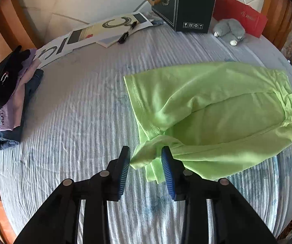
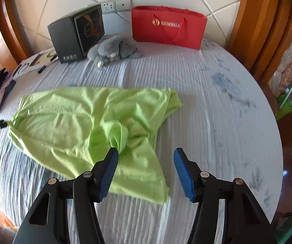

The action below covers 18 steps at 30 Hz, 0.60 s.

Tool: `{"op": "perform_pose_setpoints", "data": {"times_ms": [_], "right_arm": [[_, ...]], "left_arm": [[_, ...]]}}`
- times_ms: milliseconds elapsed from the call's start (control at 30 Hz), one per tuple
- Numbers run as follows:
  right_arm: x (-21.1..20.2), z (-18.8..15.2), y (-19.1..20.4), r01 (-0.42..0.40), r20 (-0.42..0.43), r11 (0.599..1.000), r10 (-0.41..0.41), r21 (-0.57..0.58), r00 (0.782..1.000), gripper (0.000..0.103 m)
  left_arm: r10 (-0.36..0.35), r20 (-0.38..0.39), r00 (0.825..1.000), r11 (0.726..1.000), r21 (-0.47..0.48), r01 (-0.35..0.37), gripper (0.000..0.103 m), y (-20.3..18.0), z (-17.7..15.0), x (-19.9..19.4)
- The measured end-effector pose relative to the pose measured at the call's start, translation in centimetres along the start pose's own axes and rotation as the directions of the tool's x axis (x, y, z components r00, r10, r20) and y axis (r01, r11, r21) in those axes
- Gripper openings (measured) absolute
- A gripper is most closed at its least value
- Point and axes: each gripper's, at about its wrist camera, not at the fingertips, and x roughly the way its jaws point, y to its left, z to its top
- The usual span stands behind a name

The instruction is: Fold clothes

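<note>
A lime-green T-shirt lies rumpled on the bed. Left tongs stand apart astride its bunched corner; right tongs gape, empty.

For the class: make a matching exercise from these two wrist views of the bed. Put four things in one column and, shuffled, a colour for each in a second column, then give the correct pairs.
Things:
1. Shirt spread on the bed
2. Paper bag at the headboard
3. Soft toy
4. Box beside the toy

Colours:
A. red
B. black
C. light green
D. grey

Pairs: 1-C, 2-A, 3-D, 4-B
</note>
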Motion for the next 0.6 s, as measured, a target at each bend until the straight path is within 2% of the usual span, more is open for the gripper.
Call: {"op": "perform_pose_setpoints", "data": {"times_ms": [133,233,367,600], "right_arm": [[2.3,-3.1,-1.4,0.009,-0.07,0.999,-0.006,0.041,0.998,0.056],[3.3,-4.1,-1.9,-0.004,-0.07,0.998,0.008,0.064,0.997,0.057],[4.4,-4.4,-2.4,-0.029,-0.07,0.996,0.035,0.088,0.997,0.058],[6.0,-4.0,-2.4,-0.067,-0.055,0.99,0.075,0.125,0.996,0.058]], "left_arm": [[0.001,0.025,1.0,0.998,-0.062,0.0,0.038,1.5,-1.2,-0.7],[0.007,0.007,1.0,0.997,-0.08,-0.006,0.038,1.9,-2.2,0.0],[0.009,-0.015,1.0,0.996,-0.09,-0.011,0.038,1.8,-2.8,1.3],[-0.041,-0.007,0.999,0.994,-0.106,0.04,0.038,0.1,-2.0,3.0]]}}
